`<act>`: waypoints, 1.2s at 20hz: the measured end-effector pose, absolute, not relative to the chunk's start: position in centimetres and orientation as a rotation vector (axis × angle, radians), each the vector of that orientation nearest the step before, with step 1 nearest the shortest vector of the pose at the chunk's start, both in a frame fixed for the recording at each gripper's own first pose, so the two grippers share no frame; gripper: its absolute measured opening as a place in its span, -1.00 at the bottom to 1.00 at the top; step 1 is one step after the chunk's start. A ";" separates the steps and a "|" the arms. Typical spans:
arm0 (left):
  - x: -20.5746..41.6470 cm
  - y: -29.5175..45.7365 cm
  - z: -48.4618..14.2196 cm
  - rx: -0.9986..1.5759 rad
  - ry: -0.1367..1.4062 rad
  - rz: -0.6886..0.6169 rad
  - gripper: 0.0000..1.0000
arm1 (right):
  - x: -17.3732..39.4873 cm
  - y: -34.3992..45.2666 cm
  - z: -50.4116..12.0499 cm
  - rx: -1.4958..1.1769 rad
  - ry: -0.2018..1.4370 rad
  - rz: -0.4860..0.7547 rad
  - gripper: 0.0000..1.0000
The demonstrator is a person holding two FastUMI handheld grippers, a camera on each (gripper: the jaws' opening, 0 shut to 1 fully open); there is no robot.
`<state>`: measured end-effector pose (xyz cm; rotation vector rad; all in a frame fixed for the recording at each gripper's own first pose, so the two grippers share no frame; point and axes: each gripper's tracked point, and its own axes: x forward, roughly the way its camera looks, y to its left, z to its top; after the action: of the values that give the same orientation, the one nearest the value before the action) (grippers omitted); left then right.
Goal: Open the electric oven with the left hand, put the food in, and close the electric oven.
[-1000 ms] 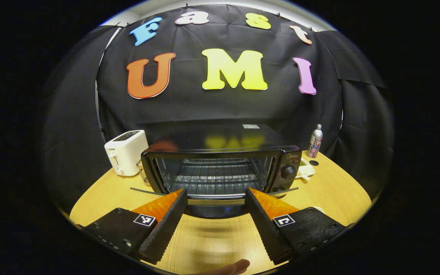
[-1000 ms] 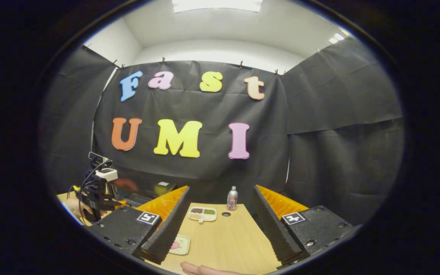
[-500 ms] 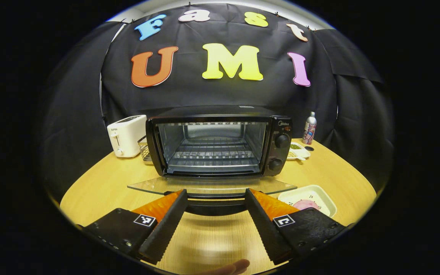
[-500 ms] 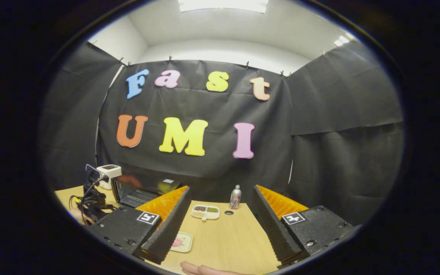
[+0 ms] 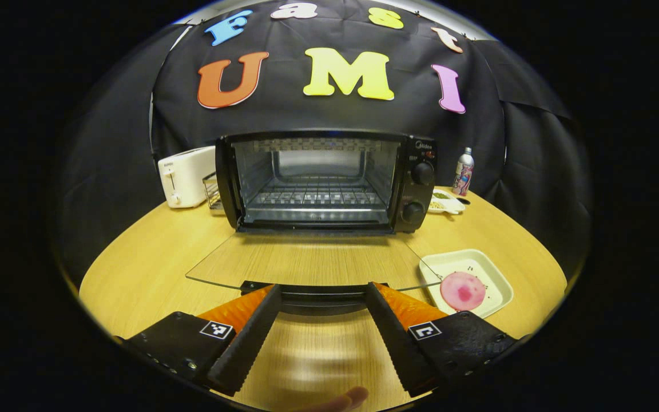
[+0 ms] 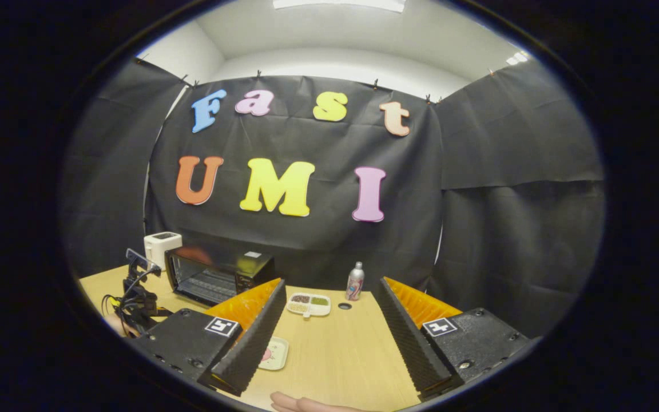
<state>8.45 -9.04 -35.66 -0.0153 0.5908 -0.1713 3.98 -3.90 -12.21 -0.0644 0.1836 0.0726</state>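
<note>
oven (image 5: pixel 318 177): brand mark too small to read | toaster (image 5: pixel 183 174): label unreadable

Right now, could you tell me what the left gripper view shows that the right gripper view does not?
Left gripper view: the glass door lying flat open, its handle by the left gripper, and the wire rack inside. Right gripper view: the right gripper, open, and a ceiling light. Both: oven, toaster, bottle, pink food on its plate.
</note>
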 end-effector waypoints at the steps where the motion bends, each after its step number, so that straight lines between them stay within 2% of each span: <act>1: 8.3 -9.2 -36.5 -0.009 0.618 -0.173 0.91 | 4.2 -3.8 -12.8 -0.064 0.203 0.077 1.00; 8: 8.0 -8.5 -34.7 -0.020 0.563 -0.166 0.90 | 6.4 -2.4 -18.0 -0.048 0.393 0.122 1.00; 14: 5.4 -8.1 -26.3 -0.083 0.412 -0.171 0.90 | 8.4 0.5 -26.7 -0.051 0.705 0.225 1.00; 20: 1.3 -7.3 -17.3 -0.096 0.222 -0.184 0.89 | 9.9 3.2 -35.2 0.010 0.994 0.273 1.00; 22: -0.2 -6.7 -15.9 -0.090 0.186 -0.184 0.89 | 10.5 4.1 -37.4 0.044 1.069 0.282 0.94; 23: -0.8 -6.4 -15.4 -0.083 0.170 -0.179 0.89 | 10.7 4.3 -38.6 0.062 1.107 0.286 0.80; 24: -1.3 -5.9 -14.9 -0.075 0.156 -0.170 0.89 | 10.9 4.6 -39.6 0.079 1.139 0.293 0.79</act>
<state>-1.29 -5.92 -14.87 -0.0748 0.1555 -0.1700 10.85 4.60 -39.55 0.0790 1.1391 0.2933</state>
